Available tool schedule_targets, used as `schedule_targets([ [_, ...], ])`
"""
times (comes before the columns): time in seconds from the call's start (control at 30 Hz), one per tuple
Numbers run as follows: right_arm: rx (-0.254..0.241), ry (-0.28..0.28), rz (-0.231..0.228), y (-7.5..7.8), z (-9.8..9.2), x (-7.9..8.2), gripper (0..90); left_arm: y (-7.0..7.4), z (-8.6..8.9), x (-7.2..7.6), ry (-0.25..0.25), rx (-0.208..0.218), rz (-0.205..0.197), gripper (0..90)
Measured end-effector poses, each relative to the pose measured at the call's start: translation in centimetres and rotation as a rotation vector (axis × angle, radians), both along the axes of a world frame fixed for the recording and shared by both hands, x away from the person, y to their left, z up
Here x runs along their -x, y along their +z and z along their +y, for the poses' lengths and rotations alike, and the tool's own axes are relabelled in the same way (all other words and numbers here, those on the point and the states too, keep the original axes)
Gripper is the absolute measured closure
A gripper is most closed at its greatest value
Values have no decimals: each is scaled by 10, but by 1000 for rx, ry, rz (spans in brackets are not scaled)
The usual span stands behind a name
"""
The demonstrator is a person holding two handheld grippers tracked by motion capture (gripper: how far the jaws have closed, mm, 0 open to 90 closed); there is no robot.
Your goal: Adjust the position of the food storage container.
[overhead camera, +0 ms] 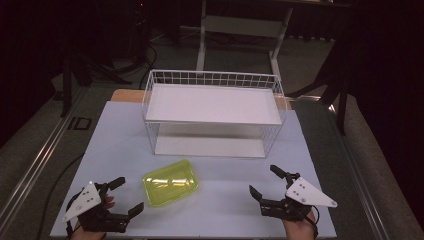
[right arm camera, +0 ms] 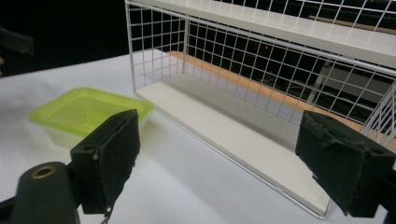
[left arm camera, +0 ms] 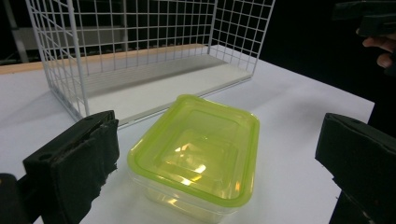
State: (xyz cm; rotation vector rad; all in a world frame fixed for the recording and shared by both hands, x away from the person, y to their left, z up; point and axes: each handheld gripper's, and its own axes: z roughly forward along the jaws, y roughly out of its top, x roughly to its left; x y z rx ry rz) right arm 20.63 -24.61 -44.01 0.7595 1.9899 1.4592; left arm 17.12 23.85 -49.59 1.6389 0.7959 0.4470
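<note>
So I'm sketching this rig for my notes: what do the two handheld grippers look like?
The left gripper and right gripper are matching black two-jaw tools, each topped by a grey three-cornered plate with small dark dots. Their jaws carry thick, rough black pads. A brass-coloured eyelet sits on the right gripper's body.

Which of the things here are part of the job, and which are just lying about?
Part of the job:
- yellow-green lidded container
- left gripper, open, nearest it
- right gripper, open
- white wire rack, likely

Lying about:
- white table frame on the floor behind
- cables on the floor
</note>
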Motion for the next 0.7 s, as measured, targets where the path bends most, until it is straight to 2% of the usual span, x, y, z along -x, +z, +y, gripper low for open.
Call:
schedule_targets([
  [0.13, -62, -20, -12, 4, -7, 2, 142, 1, 0, 1, -2, 18, -7, 3],
  [0.2, -76, -33, -14, 6, -9, 3, 142, 3, -1, 2, 9, 5, -6, 3],
  [0.3, -97, -42, 1, 8, -11, 2, 141, 8, -1, 4, -17, -37, -37, 4],
  [0.33, -96, -42, 6, 8, -11, 2, 142, 10, -1, 3, -20, -48, -27, 4],
  [0.4, -91, -47, 14, 7, -10, 1, 142, 14, 2, 0, -44, -41, 48, 4],
  [0.43, -91, -45, 19, 7, -10, 1, 142, 14, 3, -1, -37, -46, 82, 4],
  [0.5, -97, -43, 24, 7, -9, 0, 142, 13, 5, -2, -56, -69, 103, 3],
  [0.57, -102, -36, 21, 7, -9, 0, 142, 10, 8, -4, -35, -94, 144, 4],
  [0.6, -102, -36, 18, 7, -9, 1, 142, 8, 11, -6, -46, -95, 157, 4],
  [0.67, -103, -30, 20, 8, -8, 1, 142, 4, 14, -7, -46, -138, 171, 15],
  [0.7, -104, -30, 19, 8, -8, 1, 142, 2, 17, -7, -73, -145, 180, 103],
])
